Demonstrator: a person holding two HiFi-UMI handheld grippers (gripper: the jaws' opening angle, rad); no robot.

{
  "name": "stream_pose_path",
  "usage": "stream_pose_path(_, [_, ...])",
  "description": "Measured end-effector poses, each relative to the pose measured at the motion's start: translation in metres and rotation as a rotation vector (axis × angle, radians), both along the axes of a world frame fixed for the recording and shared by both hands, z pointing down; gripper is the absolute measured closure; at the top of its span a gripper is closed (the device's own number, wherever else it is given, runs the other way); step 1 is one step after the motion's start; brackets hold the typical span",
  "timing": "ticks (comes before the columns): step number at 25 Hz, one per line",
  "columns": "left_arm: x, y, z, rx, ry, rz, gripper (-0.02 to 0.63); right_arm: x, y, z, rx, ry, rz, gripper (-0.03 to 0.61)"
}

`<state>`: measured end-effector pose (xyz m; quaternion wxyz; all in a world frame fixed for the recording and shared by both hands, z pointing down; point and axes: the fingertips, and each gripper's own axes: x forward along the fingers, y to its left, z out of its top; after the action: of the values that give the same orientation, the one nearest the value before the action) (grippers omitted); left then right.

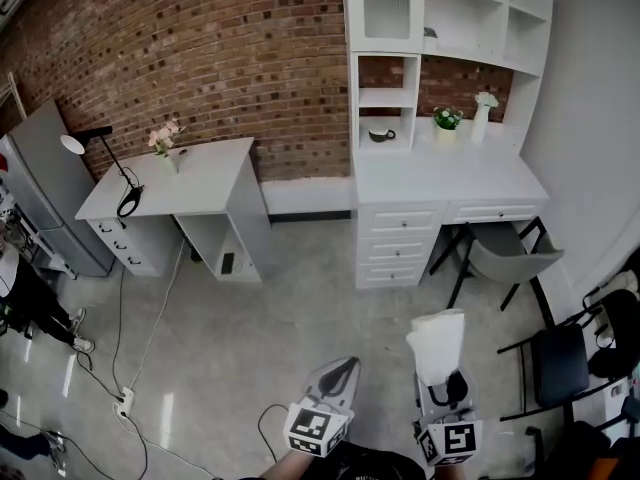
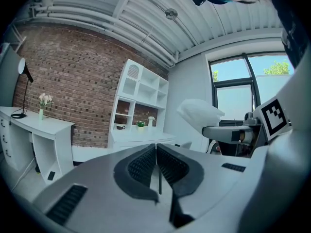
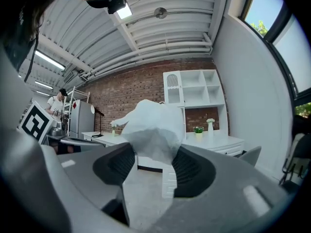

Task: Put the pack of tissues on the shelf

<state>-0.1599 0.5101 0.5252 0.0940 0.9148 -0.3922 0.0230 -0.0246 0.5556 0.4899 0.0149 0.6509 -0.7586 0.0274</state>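
Note:
A white pack of tissues [image 1: 438, 343] is clamped between the jaws of my right gripper [image 1: 442, 373], low in the head view; in the right gripper view the pack [image 3: 151, 130] sticks up from between the dark pads. My left gripper [image 1: 338, 376] hangs beside it to the left with its jaws shut and nothing held; its pads meet in the left gripper view [image 2: 156, 165], where the pack [image 2: 199, 112] shows at right. The white shelf unit [image 1: 450, 18] stands over a white desk [image 1: 450, 178] against the brick wall, across open floor from both grippers.
A second white desk [image 1: 170, 183] with a lamp [image 1: 95, 143] and flowers stands at left. A grey chair [image 1: 505, 258] sits by the shelf desk, black chairs [image 1: 560, 358] at right. A cup [image 1: 381, 135], plant [image 1: 446, 120] and vase [image 1: 483, 113] occupy the desk. Cables and a power strip [image 1: 124, 400] lie on the floor.

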Motion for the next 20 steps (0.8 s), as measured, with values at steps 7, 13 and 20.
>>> stream_pose_path(7, [0.003, -0.087, -0.019, 0.046, 0.011, 0.028, 0.603, 0.007, -0.081, -0.015, 0.029, -0.002, 0.035, 0.344])
stream_pose_path(13, [0.001, -0.151, -0.031, 0.067, 0.046, 0.059, 0.603, 0.009, -0.137, -0.019, 0.037, -0.013, 0.074, 0.342])
stream_pose_path(20, [-0.008, -0.200, -0.028, 0.066, 0.001, 0.117, 0.603, -0.006, -0.200, -0.021, 0.050, -0.005, 0.079, 0.342])
